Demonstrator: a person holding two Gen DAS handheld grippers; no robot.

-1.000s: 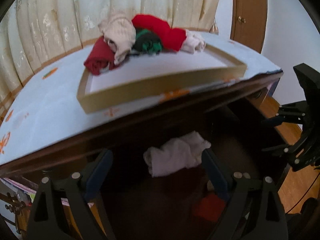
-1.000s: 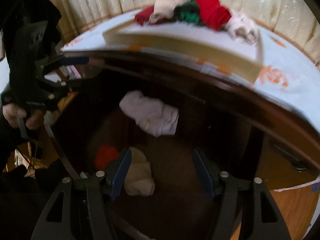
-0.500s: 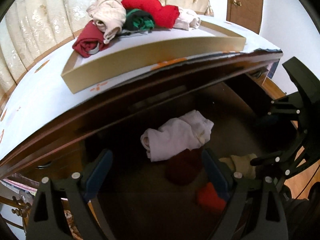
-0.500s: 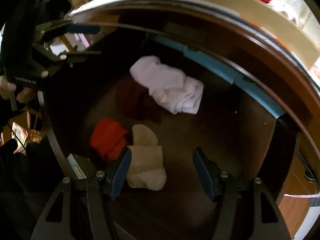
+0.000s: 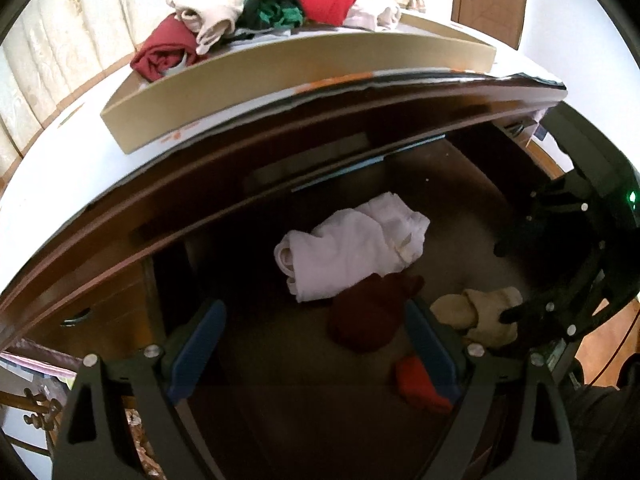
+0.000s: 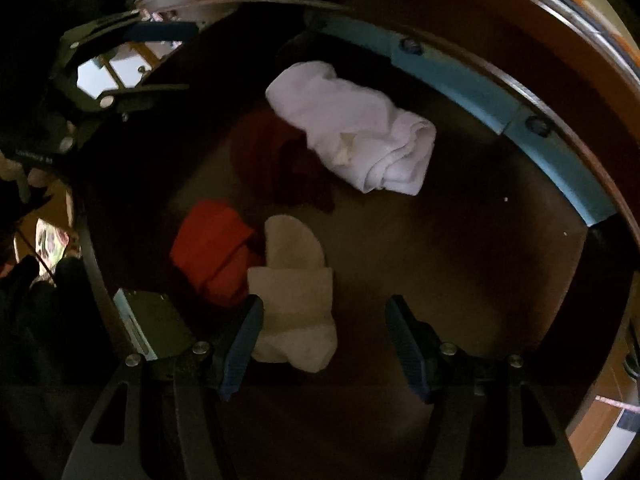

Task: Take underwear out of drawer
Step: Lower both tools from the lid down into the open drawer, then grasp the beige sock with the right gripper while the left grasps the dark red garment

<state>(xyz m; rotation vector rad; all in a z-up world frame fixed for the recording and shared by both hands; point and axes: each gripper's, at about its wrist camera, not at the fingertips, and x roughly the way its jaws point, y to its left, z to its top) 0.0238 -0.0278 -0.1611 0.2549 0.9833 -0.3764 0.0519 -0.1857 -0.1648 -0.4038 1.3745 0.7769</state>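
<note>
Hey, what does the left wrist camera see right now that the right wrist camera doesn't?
Only the left wrist view shows the cardboard tray on the dresser top with its pile of rolled underwear, plus the curtains and a door. Only the right wrist view shows the blue drawer rail. Both show the white bundle, dark red piece, bright red piece and cream roll lying in the drawer.

Black-framed left gripper (image 5: 312, 344) and right gripper (image 6: 324, 340) — blue pads, silver screws, seemingly matte.
</note>
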